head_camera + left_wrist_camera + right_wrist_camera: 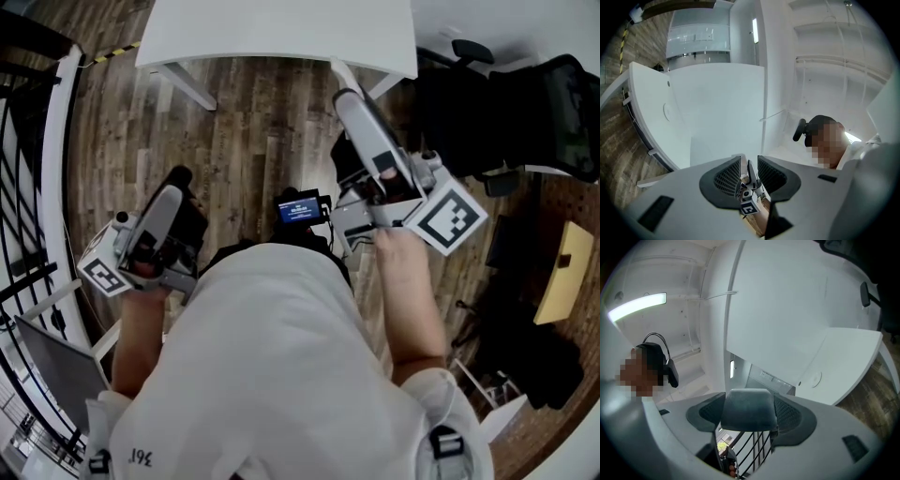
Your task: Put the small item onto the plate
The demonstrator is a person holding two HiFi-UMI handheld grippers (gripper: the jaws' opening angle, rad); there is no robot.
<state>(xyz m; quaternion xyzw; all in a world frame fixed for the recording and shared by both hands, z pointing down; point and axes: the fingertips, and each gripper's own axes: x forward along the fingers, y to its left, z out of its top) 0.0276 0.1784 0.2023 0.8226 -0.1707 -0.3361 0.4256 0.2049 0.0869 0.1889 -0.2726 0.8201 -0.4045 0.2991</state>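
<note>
- My right tongs (749, 397) are clamped on the block (749, 412), a dull grey, squarish piece. It fills the gap between the two dark pads, so the task's thing is in these jaws, up in the air.
- Under the block, between the jaws, dark bars of the railing (757, 446) show. What sits at the very bottom of that gap is too small to tell.
- My left tongs (749, 163) stand only a narrow slit apart and grip nothing. Through the slit I see a far-off marker cube (748, 208).
- In the head view my right hand (405, 246) holds its tongs high and forward, with the big cube (448, 217) just beside my knuckles. The long grey body points toward the table (281, 37), and its tip shows at the table's near edge.
- My left hand (145, 279) keeps its tongs lower, at my left side, with its own cube (103, 270) on the outer side. The two tongs are well apart.
- Between them, near my chest, sits a small lit screen (298, 210) on a dark mount.
- My white shirt (272, 375) fills the lower middle of the head view.
- The white table stands on a wooden floor (262, 131), with its top bare in what I can see.
- A black chair (548, 112) is at the right, and a yellow board (562, 272) lies below it.
- The railing runs down the left edge.
</note>
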